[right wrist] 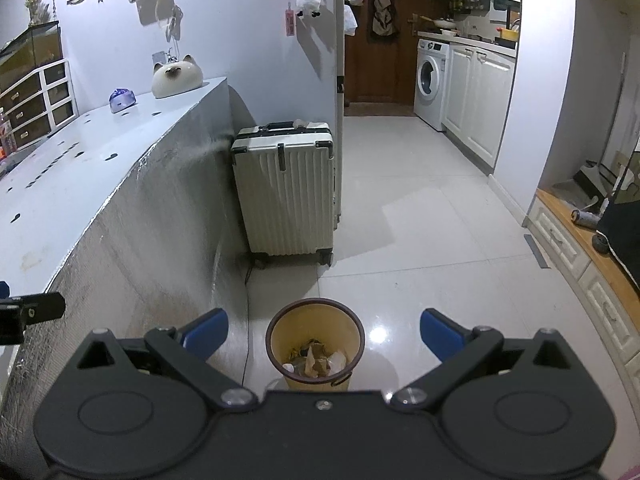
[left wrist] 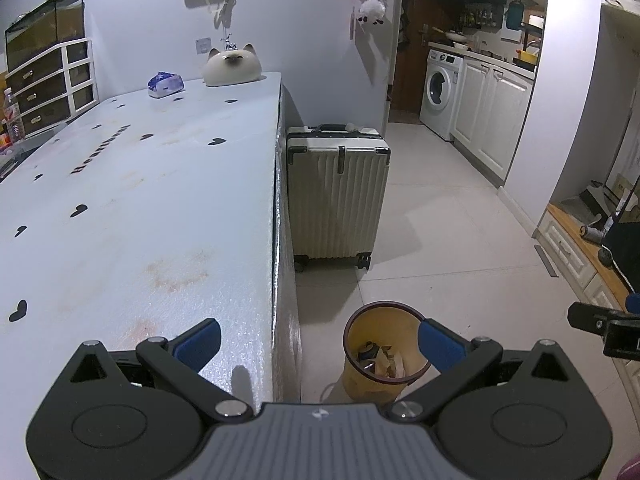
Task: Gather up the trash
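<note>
Two hand-held grippers, both spread wide and holding nothing. A yellow bin (right wrist: 315, 344) with crumpled trash (right wrist: 316, 360) inside stands on the tiled floor (right wrist: 420, 208) at six o'clock between the right gripper (right wrist: 324, 330) fingers; for the left gripper (left wrist: 319, 340), it sits toward five o'clock, beside the table (left wrist: 132, 200).

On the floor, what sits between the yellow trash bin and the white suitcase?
Nothing: in the right wrist view only bare floor tile separates the trash bin from the suitcase. A thin cable runs down beside the table wall, left of that stretch.
</note>
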